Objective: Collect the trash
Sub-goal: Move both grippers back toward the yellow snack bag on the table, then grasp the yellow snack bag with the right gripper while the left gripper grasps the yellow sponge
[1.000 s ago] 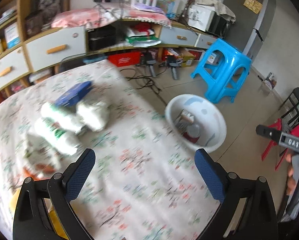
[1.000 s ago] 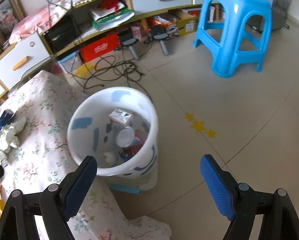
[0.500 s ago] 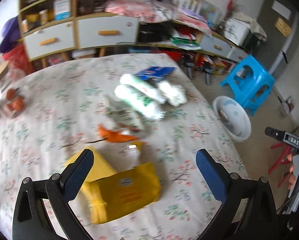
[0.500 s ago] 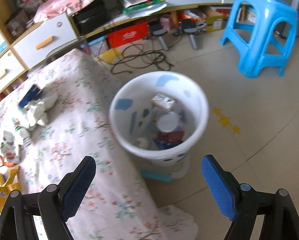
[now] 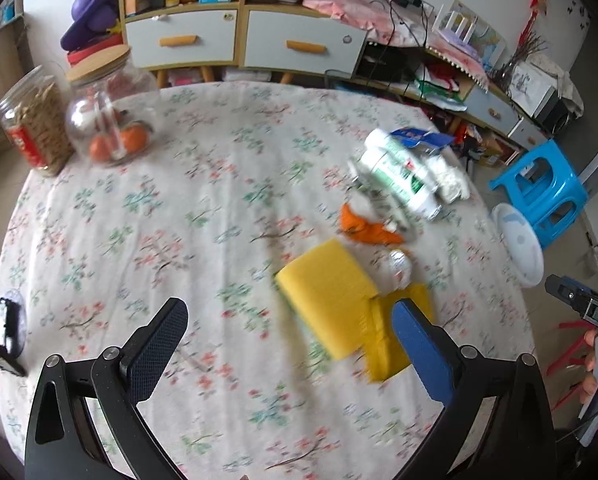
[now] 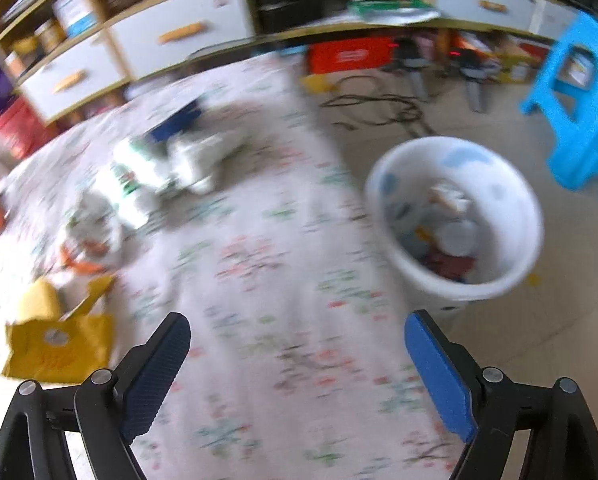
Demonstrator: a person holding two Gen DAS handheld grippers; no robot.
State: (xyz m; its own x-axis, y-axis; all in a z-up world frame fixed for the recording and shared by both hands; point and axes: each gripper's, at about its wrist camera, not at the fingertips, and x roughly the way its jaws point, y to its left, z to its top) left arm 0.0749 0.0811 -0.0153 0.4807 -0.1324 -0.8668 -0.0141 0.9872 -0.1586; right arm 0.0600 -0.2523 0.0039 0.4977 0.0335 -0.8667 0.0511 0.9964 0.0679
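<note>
Both grippers are empty with fingers wide apart: the left gripper hangs over the tabletop beside the yellow packet, the right gripper nearer the bin on the floor off the table's edge. Trash lies in a loose cluster: packet, orange scrap, white bottles. The packet looks the handiest pick. Better to straddle its narrow side, come down flat, close firmly, then carry it clear of the edge before dropping it in the bin

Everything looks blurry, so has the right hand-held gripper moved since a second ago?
Yes. The right hand-held gripper swung from the white trash bin over the floral tablecloth.
</note>
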